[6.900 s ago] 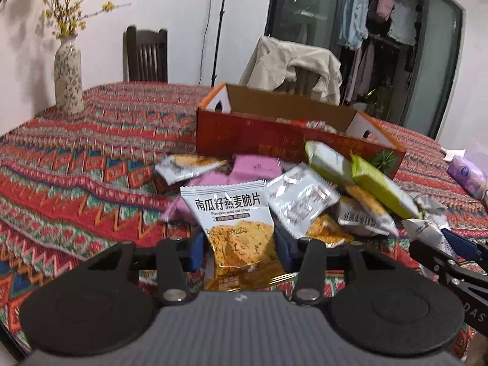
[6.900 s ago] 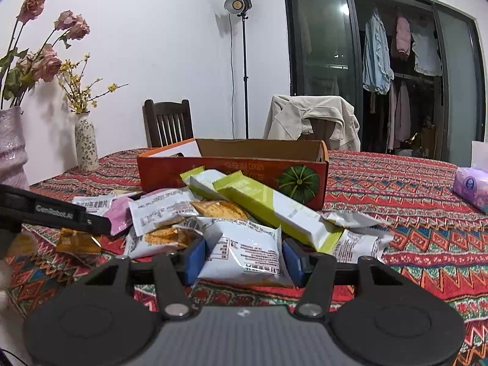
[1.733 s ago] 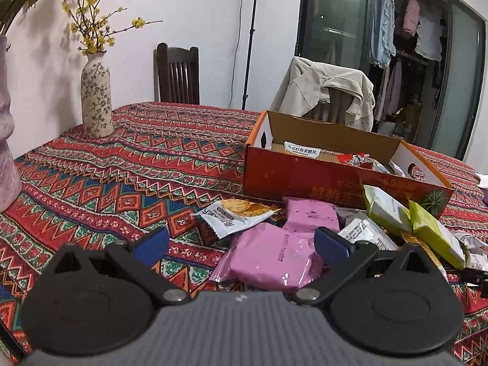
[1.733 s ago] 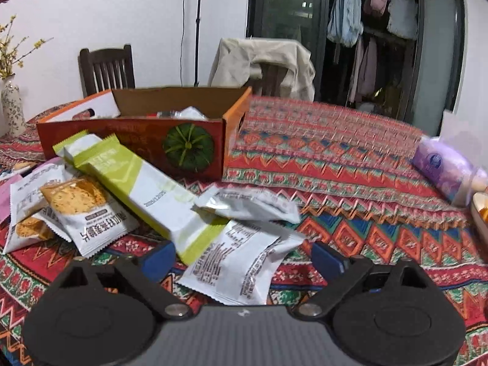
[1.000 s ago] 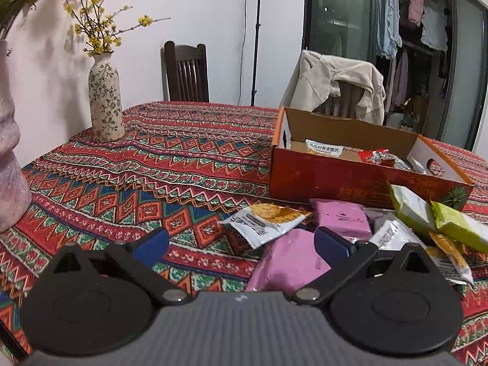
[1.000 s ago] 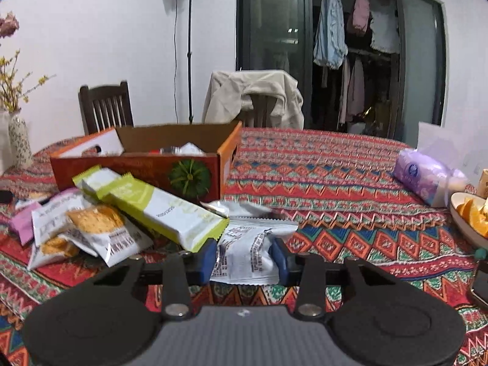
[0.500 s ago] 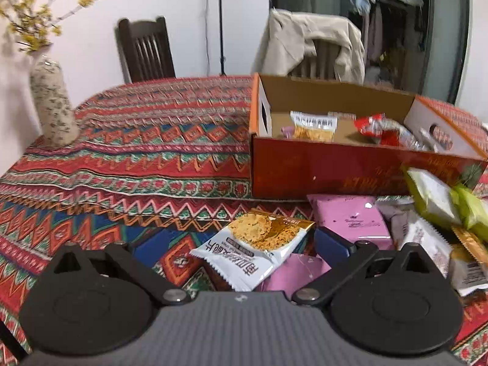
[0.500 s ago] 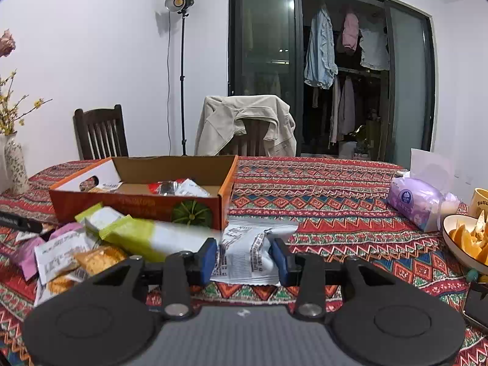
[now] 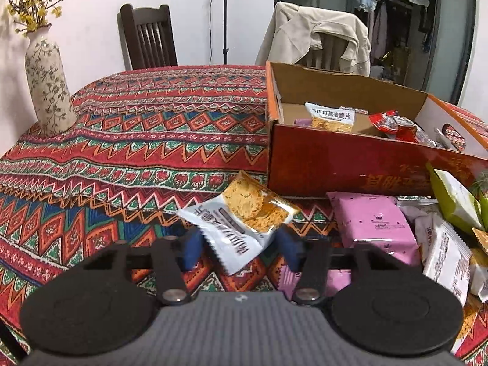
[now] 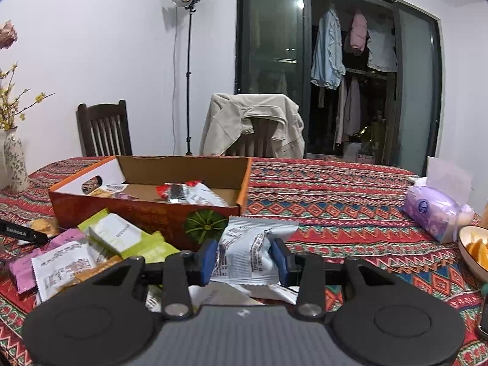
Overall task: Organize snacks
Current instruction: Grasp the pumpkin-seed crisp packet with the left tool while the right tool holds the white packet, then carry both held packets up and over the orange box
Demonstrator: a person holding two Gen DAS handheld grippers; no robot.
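Note:
My left gripper [image 9: 241,251] is shut on a white and orange crisp packet [image 9: 241,219] and holds it tilted just above the tablecloth, left of the box's near corner. The orange cardboard box [image 9: 341,164] stands behind it with several snacks inside. My right gripper [image 10: 245,259] is shut on a silver-white snack packet [image 10: 250,251], lifted in front of the box [image 10: 146,210]. Loose snacks lie in front of the box: a pink packet [image 9: 372,228], green-white bars [image 10: 122,238] and white packets [image 10: 64,265].
A flowered vase [image 9: 48,85] stands at the table's left edge. A purple tissue pack [image 10: 433,210] and a bowl of orange slices [image 10: 475,253] sit at the right. Two chairs stand behind the table, one draped with a beige jacket [image 10: 253,122].
My left gripper has closed on the crisp packet and lifted it off the cloth. My right gripper has carried its silver packet up and towards the box.

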